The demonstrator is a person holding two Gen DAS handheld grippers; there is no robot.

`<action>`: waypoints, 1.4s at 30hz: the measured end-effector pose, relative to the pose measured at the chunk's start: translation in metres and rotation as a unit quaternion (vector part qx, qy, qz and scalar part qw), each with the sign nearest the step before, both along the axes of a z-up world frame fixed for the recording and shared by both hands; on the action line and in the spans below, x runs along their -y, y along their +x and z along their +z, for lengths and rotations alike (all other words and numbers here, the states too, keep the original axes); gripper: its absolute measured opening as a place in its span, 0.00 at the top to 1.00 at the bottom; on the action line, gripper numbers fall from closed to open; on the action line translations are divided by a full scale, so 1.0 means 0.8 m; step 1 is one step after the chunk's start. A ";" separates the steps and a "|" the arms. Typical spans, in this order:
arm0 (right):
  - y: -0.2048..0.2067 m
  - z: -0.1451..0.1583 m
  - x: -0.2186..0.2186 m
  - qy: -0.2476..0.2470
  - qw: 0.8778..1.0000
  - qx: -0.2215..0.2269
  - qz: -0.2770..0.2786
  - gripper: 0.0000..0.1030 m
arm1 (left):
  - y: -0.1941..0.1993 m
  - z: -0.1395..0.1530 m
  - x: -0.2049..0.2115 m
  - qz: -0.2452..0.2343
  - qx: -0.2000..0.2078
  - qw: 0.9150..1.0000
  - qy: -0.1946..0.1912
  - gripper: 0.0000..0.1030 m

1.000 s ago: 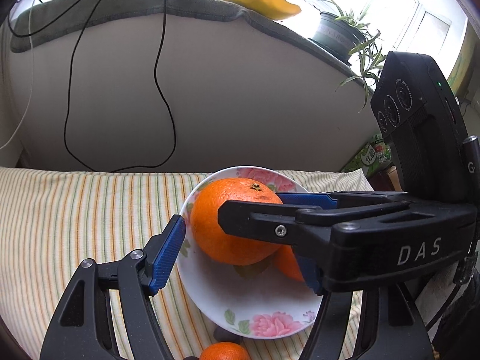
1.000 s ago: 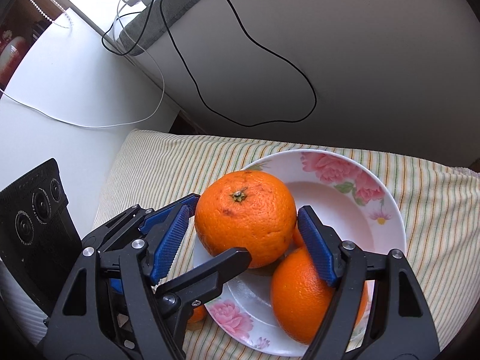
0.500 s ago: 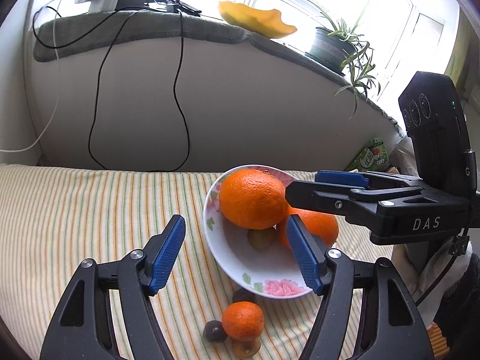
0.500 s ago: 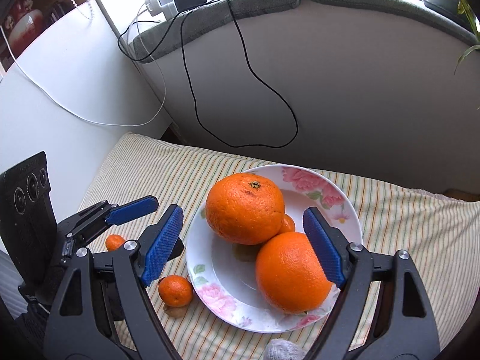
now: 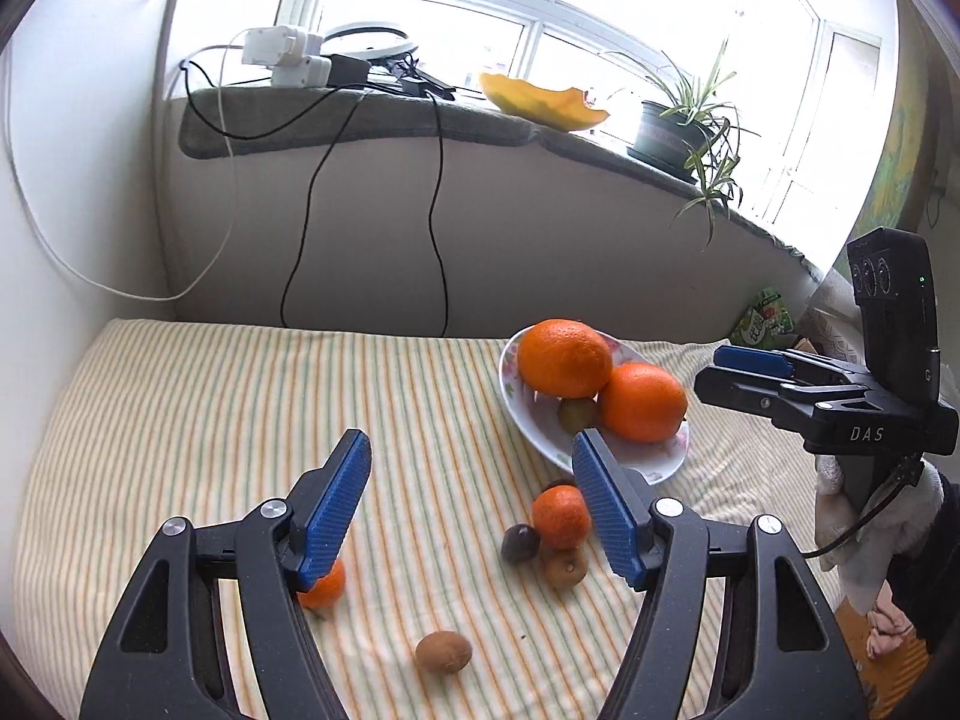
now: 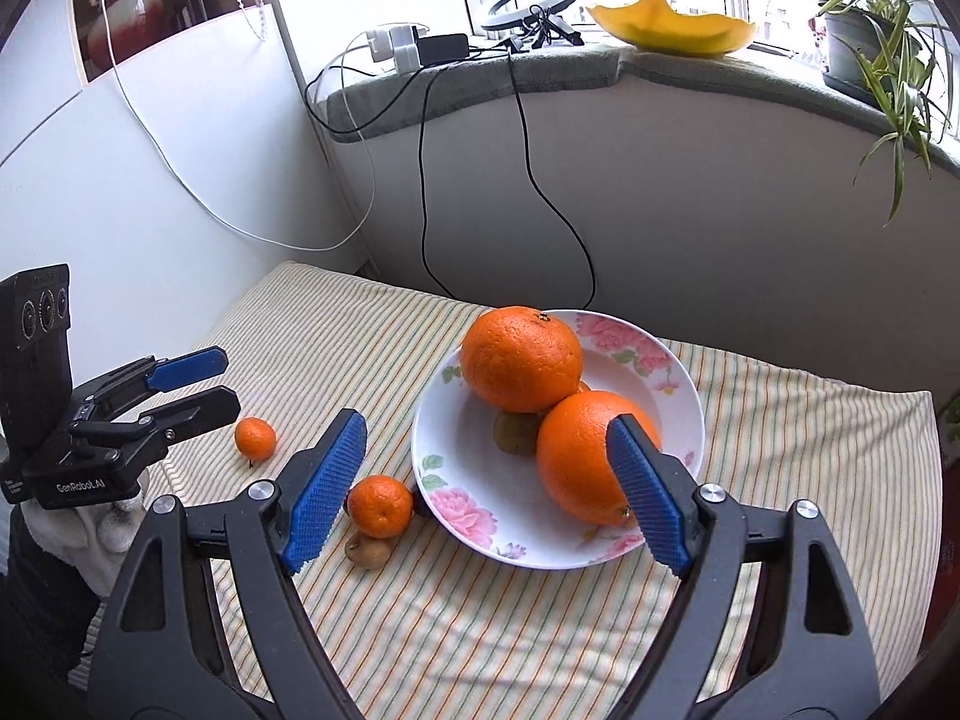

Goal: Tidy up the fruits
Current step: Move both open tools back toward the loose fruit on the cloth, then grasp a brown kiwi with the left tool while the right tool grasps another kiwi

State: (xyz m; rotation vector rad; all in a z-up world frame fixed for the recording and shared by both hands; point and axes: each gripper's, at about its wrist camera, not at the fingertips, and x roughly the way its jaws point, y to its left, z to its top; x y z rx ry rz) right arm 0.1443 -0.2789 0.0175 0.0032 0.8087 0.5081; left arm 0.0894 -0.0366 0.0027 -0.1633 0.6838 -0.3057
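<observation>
A flowered white bowl (image 6: 672,372) (image 5: 540,438) on the striped cloth holds two large oranges (image 6: 521,358) (image 6: 585,456) and a kiwi (image 6: 515,432). Beside the bowl lie a small mandarin (image 6: 379,506) (image 5: 560,516), a kiwi (image 6: 367,551) and a dark fruit (image 5: 519,542). Another mandarin (image 6: 255,437) (image 5: 324,585) and a kiwi (image 5: 443,651) lie apart. My left gripper (image 5: 474,498) is open and empty above the cloth, left of the bowl. My right gripper (image 6: 486,480) is open and empty, above the bowl's near rim.
Black and white cables (image 5: 438,210) hang down the wall behind the table. The windowsill holds chargers (image 5: 288,57), a yellow dish (image 5: 540,99) and a potted plant (image 5: 678,132). The cloth (image 5: 210,408) ends at the wall on the left.
Both grippers have drawn back and up from the bowl. The large orange that stood between the right gripper's fingers now rests in the bowl. More loose fruit has come into view.
</observation>
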 end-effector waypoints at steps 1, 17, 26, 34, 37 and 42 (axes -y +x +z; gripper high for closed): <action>-0.008 0.000 -0.001 0.000 1.000 0.010 0.002 0.18 | -0.007 -0.002 -0.006 0.006 0.003 1.000 0.003 0.33; -0.093 -0.020 -0.044 -0.015 0.998 0.051 0.044 0.18 | -0.072 -0.044 -0.032 0.027 -0.021 0.999 -0.004 0.41; -0.080 -0.076 -0.064 -0.014 0.996 -0.038 0.074 0.50 | -0.077 -0.075 -0.023 0.010 -0.056 0.998 -0.010 0.51; -0.065 -0.104 -0.076 -0.029 0.995 -0.061 0.074 0.56 | -0.073 -0.088 -0.023 0.003 -0.071 0.997 -0.014 0.53; -0.060 -0.108 -0.080 -0.029 0.995 -0.068 0.073 0.56 | -0.071 -0.091 -0.021 -0.002 -0.076 0.997 -0.017 0.53; -0.054 -0.115 -0.087 -0.029 0.994 -0.077 0.075 0.60 | -0.064 -0.097 -0.018 -0.005 -0.085 0.996 -0.020 0.56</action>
